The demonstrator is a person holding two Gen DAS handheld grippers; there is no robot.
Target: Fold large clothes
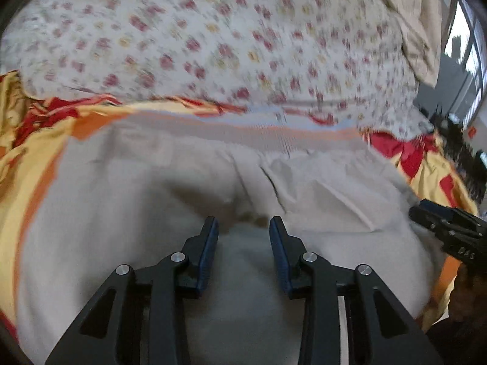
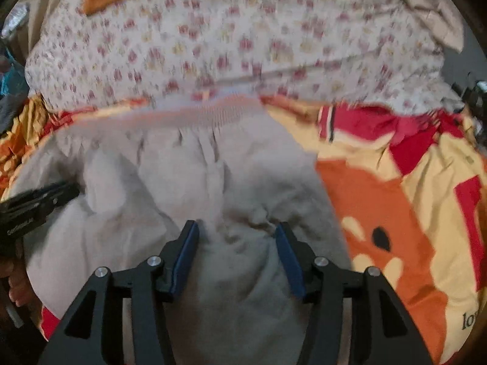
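Cream fleece garment with ribbed orange-striped hem [image 1: 188,182] lies spread on yellow-red-orange cartoon blanket [image 2: 395,200], floral sheet [image 1: 213,39] beyond. Left hand-held gripper [image 1: 243,231] above garment, jaws apart, nothing clamped. Right hand-held gripper [image 2: 237,234] likewise open over bunched fleece.

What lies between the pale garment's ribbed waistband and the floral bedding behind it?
A strip of the yellow-and-red cartoon sheet, clearest in the right wrist view, beyond the waistband and before the floral bedding.
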